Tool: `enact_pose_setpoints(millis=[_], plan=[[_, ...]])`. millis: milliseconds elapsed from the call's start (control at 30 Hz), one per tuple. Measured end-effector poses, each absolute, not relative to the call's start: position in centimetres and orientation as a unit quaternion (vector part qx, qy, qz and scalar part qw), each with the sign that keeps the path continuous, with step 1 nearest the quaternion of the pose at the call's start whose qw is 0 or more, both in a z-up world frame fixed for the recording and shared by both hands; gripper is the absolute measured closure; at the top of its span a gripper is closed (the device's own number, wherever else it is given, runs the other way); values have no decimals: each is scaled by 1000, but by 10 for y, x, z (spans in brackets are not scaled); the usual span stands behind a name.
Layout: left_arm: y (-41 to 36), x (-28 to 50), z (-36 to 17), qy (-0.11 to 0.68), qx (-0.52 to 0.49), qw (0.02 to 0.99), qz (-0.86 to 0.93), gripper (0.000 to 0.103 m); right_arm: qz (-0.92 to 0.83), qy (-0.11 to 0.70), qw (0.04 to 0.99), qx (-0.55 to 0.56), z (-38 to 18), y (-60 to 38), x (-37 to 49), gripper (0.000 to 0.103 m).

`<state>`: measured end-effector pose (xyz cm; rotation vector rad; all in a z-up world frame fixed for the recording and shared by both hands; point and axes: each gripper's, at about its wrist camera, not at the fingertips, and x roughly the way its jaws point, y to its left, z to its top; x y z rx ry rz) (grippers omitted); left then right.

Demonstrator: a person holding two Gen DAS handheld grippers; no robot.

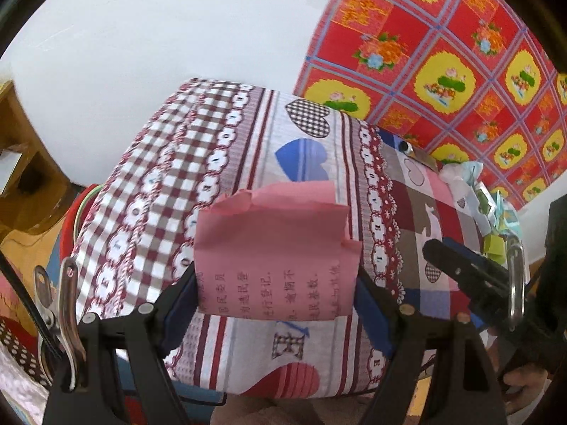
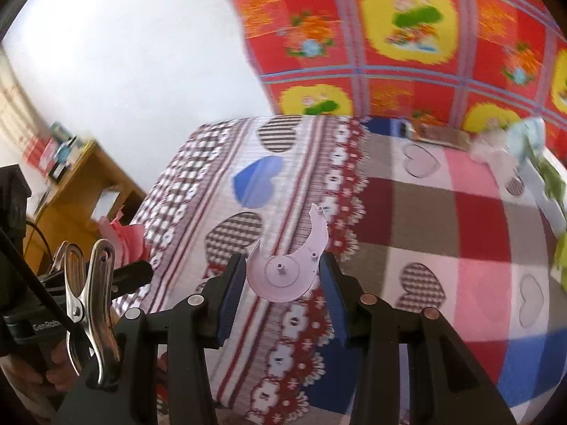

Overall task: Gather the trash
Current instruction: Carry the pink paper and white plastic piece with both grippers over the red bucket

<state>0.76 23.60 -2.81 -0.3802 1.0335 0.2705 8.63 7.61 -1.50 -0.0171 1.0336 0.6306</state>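
Observation:
My left gripper (image 1: 274,301) is shut on a folded pink paper (image 1: 273,251) with printed Chinese text, held above the patterned cloth-covered table (image 1: 177,177). My right gripper (image 2: 281,283) is shut on a pale pink plastic disc piece (image 2: 287,269) with a curved hook-like arm, also held above the cloth (image 2: 425,219). The right gripper shows at the right edge of the left wrist view (image 1: 471,276). The pink paper shows at the left of the right wrist view (image 2: 124,241).
A pile of crumpled wrappers and paper scraps (image 1: 485,198) lies at the table's far right, also in the right wrist view (image 2: 524,156). A flat metallic object (image 2: 436,134) lies by the red-and-yellow patterned hanging (image 2: 407,35). A wooden shelf (image 2: 78,184) stands left.

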Motion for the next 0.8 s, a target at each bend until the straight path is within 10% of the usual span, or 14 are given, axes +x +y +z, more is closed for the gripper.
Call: enact_pose_setpoints(millis=[800], plan=[[273, -66, 23, 413, -205, 838, 292, 19, 463, 435, 768, -81, 23, 151, 60, 59]])
